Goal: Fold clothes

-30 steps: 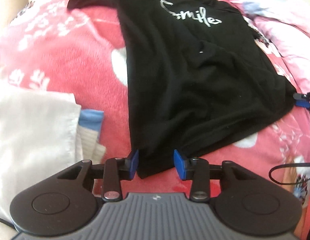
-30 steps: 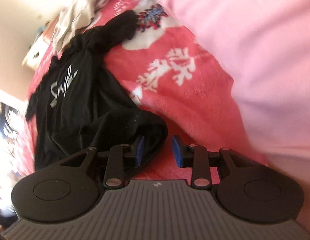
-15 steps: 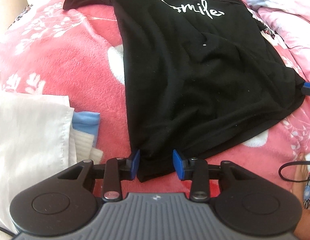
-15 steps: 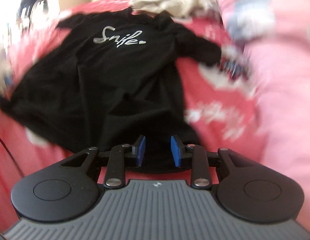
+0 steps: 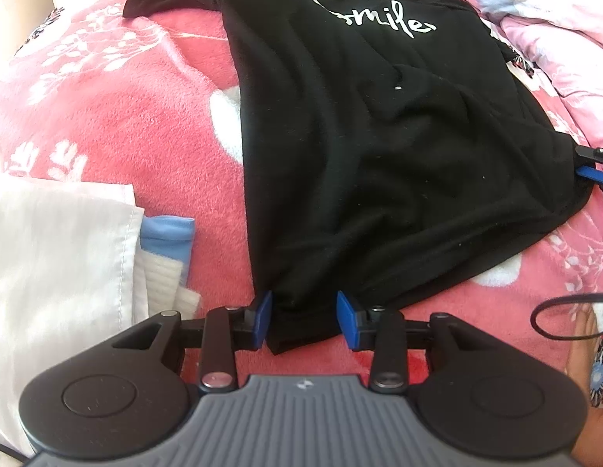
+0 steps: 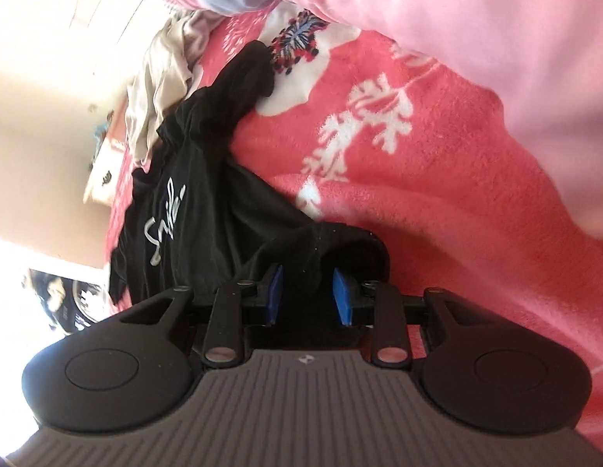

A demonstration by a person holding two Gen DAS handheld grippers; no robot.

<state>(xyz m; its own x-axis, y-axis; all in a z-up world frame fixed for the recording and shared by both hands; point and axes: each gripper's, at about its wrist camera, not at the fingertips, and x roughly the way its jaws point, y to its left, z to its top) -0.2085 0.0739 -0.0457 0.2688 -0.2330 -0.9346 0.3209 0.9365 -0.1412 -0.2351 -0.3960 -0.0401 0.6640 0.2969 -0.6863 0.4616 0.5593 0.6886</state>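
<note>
A black T-shirt (image 5: 359, 136) with white "Smile" lettering lies face up on a red flowered blanket (image 5: 126, 116). My left gripper (image 5: 304, 313) is shut on the shirt's near left hem corner, a bunch of fabric filling the gap between the blue pads. My right gripper (image 6: 307, 294) is shut on the other hem corner, with black cloth (image 6: 192, 210) gathered between its pads. In the left wrist view that right gripper (image 5: 593, 167) shows at the shirt's right edge. The hem runs stretched between the two. One sleeve reaches out at the far left.
A folded white cloth (image 5: 56, 257) with a blue piece (image 5: 167, 233) lies left of my left gripper. A pink quilt (image 6: 476, 39) rises along the right side. Beige garments (image 6: 161, 78) are heaped beyond the collar. A black cable (image 5: 554, 311) loops at the near right.
The right gripper swung to face the shirt, then rolled back, keeping the corner. The shirt now lies flatter and more spread out. The left gripper kept its place and its hold.
</note>
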